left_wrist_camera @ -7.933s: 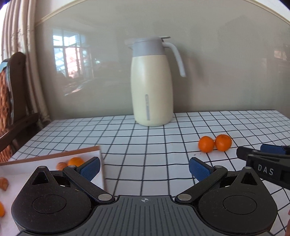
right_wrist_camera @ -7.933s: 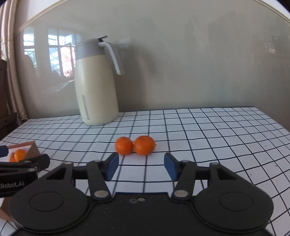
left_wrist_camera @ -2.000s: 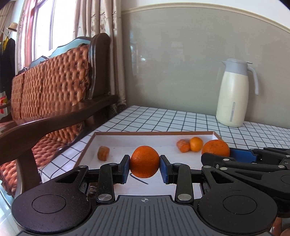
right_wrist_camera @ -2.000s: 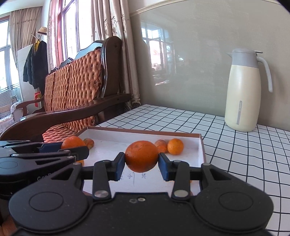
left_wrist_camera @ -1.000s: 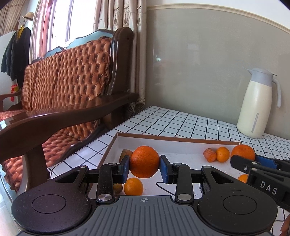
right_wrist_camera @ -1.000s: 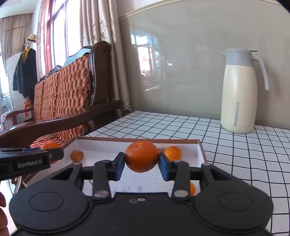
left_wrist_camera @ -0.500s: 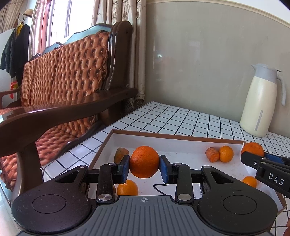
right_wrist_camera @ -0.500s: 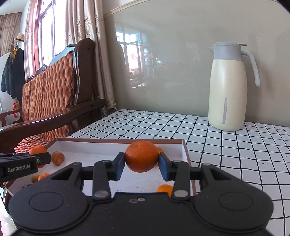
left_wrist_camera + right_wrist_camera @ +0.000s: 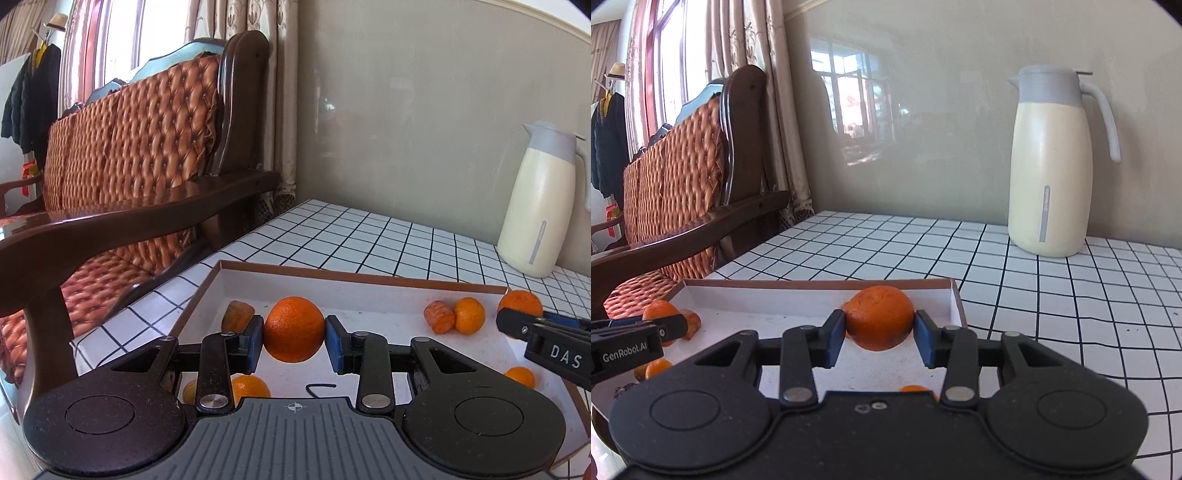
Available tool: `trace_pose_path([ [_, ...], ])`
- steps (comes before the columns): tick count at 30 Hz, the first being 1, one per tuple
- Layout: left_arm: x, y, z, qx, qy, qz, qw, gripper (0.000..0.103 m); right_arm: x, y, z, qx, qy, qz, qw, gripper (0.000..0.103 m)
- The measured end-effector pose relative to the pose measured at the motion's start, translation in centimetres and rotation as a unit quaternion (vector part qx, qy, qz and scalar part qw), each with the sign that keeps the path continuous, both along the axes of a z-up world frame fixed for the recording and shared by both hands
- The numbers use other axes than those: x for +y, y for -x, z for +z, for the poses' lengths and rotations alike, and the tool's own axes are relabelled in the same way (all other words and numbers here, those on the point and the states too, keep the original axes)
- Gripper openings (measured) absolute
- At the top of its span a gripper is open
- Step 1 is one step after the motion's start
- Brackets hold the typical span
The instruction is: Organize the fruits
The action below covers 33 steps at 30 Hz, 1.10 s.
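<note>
My left gripper [image 9: 294,339] is shut on an orange tangerine [image 9: 293,328], held just above the floor of a shallow white box with a brown rim [image 9: 362,275]. My right gripper [image 9: 879,341] is shut on a second tangerine [image 9: 880,317] over the box's right end [image 9: 955,295]. In the left wrist view the right gripper's fingers [image 9: 546,341] and its fruit [image 9: 519,301] show at the right edge. The left gripper's finger [image 9: 631,339] enters the right wrist view from the left. Several small tangerines lie loose in the box [image 9: 469,315], [image 9: 249,387], [image 9: 916,388].
A cream jug with a grey lid [image 9: 1052,166] stands at the back of the white, black-gridded table [image 9: 1052,295]. A dark wooden bench with orange tufted cushions [image 9: 129,155] runs along the table's left side, its armrest [image 9: 147,218] close to the box.
Both grippers have moved a little further over the box with their tangerines still held. The jug has slid toward the right edge of the left wrist view.
</note>
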State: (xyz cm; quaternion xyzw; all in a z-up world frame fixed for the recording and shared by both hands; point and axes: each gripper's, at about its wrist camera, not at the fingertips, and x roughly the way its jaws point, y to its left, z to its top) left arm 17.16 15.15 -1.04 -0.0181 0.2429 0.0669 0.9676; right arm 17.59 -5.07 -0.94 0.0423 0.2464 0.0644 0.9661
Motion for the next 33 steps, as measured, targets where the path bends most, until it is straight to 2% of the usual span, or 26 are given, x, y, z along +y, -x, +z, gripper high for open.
trace_pose_path([
  [3,-0.2,-0.6,0.0,0.002,-0.008,0.006,1.0000,0.035,0.0,-0.8,-0.3,0.014,0.007,-0.005,1.000,0.038],
  [4,-0.2,-1.0,0.0,0.007,-0.011,0.006,0.9999,0.035,-0.1,-0.8,-0.1,0.009,0.008,-0.009,1.000,0.057],
  [5,-0.2,-1.4,-0.1,0.016,-0.016,0.008,0.9997,0.045,-0.2,-0.4,0.2,-0.009,0.009,-0.024,1.000,0.070],
  [6,-0.2,-1.7,-0.2,0.021,-0.019,0.012,0.9995,0.085,-0.4,0.2,0.6,-0.036,0.009,-0.040,0.999,0.087],
  [7,-0.1,-1.7,-0.2,0.020,-0.019,0.023,0.9994,0.102,-0.6,0.8,1.0,-0.057,0.008,-0.046,0.997,0.092],
  [9,0.0,-0.9,0.5,-0.011,-0.018,0.036,0.9991,0.103,-0.7,1.2,1.6,-0.072,0.011,-0.044,0.996,0.092],
  [12,-0.1,-0.5,1.4,-0.025,-0.027,0.038,0.9986,0.103,-1.0,1.3,1.6,-0.076,0.008,-0.048,0.996,0.097],
  [14,-0.2,-0.5,1.4,-0.022,-0.029,0.036,0.9987,0.103,-1.0,1.1,1.5,-0.059,0.010,-0.044,0.997,0.097],
  [16,-0.4,-0.4,1.4,-0.017,-0.039,0.032,0.9986,0.103,-1.1,1.5,1.5,-0.076,-0.001,-0.042,0.996,0.097],
  [19,-0.8,0.1,1.8,-0.023,-0.060,0.031,0.9975,0.103,-0.9,1.3,1.3,-0.058,0.012,-0.037,0.998,0.097],
  [22,-0.8,0.8,2.2,-0.030,-0.062,0.027,0.9973,0.103,-1.1,1.6,1.4,-0.056,0.003,-0.036,0.998,0.097],
  [25,-0.9,1.4,2.3,-0.022,-0.068,0.024,0.9972,0.103,-1.3,1.7,1.0,-0.032,0.009,-0.025,0.999,0.097],
  [29,-0.8,3.0,2.4,-0.007,-0.062,0.023,0.9978,0.103,-2.3,3.5,1.6,-0.021,-0.018,-0.014,1.000,0.097],
  [33,-1.1,5.4,4.2,-0.006,-0.047,0.022,0.9987,0.103,-3.2,6.6,3.5,-0.024,-0.020,-0.003,0.999,0.097],
])
